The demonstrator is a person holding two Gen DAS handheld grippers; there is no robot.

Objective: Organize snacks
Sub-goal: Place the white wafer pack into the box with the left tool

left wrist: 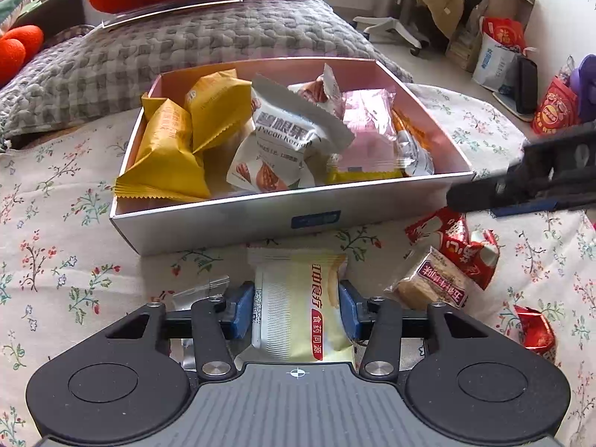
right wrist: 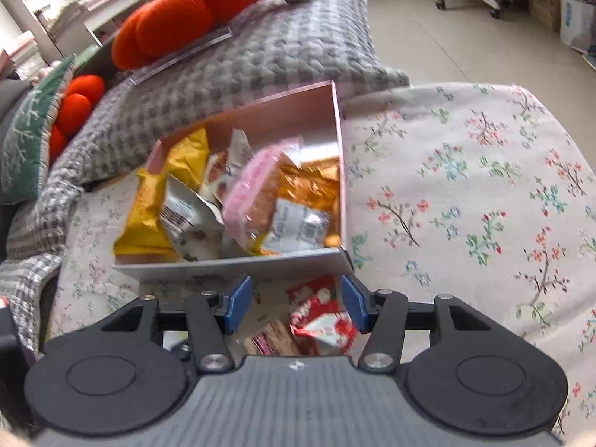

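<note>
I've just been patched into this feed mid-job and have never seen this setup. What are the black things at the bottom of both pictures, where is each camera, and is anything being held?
No robot here: a person holds a two-finger gripper in each hand, each with a camera looking along its fingers. The black shapes are the grippers themselves.

The left wrist view shows the left gripper; its blue pads press a pale yellow snack packet, so that is held. The right wrist view shows the right gripper, open above a red packet and a brown biscuit packet, gripping neither.

Both face a pink box already full of snacks, on a floral bedsheet. Another red wrapper lies loose nearby.
</note>
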